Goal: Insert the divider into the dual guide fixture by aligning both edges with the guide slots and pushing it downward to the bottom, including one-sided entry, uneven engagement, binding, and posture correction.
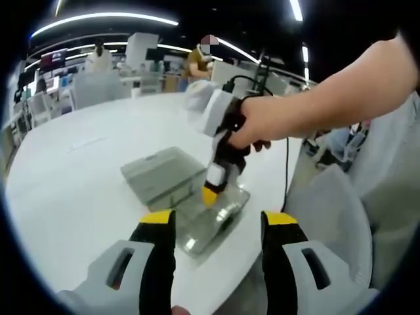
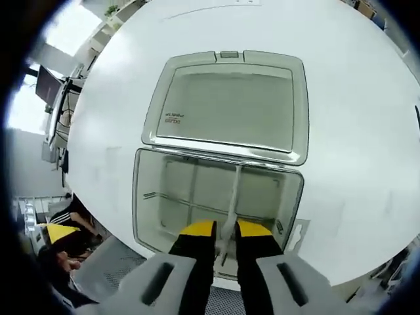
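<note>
The dual guide fixture is a clear plastic box (image 2: 149, 197) on a white table, its lid (image 2: 230, 105) folded flat behind it. A thin clear divider (image 2: 234, 193) stands on edge inside, running from the far wall toward the near wall. My right gripper (image 2: 225, 230) is shut on the divider's near end, one yellow-tipped jaw on each side. In the left gripper view a hand holds the right gripper (image 1: 210, 193) tip-down over the box (image 1: 220, 226). My left gripper (image 1: 219, 223) hovers open in front of the box, nothing between its jaws.
The box sits near the round white table's edge (image 2: 367, 230). Another clear strip (image 2: 197, 197) crosses the box's inside. A cable (image 1: 286, 164) hangs from the right gripper. A person's sleeve (image 1: 387, 170) is at the right; chairs and people stand far behind.
</note>
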A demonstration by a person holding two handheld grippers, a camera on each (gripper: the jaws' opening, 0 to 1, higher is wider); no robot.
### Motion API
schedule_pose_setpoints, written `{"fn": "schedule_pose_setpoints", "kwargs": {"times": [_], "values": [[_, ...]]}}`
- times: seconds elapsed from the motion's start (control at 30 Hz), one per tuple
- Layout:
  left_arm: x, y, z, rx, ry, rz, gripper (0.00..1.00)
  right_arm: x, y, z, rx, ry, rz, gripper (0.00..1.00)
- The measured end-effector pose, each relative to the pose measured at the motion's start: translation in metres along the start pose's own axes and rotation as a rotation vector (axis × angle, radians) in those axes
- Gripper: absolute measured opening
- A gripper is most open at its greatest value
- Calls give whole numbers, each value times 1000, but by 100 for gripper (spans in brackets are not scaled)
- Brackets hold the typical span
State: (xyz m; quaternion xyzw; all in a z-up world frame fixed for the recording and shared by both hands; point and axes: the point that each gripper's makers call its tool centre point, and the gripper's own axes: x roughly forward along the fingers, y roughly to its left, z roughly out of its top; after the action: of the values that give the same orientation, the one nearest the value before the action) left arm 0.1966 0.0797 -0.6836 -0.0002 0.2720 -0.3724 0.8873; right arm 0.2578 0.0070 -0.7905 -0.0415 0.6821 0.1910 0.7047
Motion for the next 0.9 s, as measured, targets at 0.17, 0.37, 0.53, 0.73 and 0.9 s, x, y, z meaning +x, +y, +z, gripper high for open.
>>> {"fn": "schedule_pose_setpoints", "kwargs": {"times": [0.17,0.37,0.53,0.73,0.9], "values": [[0,-3,0,5,6,-3,50,-2,0,-2,21,-5,24,3],[1,-5,1,7,8,-5,50,-1,1,-3,28,-11,25,2],[1,-4,0,7,10,-2,50,2,1,-2,-1,-11,1,1],[2,-5,-1,6,16,0,50,3,1,-1,-43,-19,-31,0],[3,-7,0,9,19,-3,50,2,1,-1,-72,-39,-9,1]]}}
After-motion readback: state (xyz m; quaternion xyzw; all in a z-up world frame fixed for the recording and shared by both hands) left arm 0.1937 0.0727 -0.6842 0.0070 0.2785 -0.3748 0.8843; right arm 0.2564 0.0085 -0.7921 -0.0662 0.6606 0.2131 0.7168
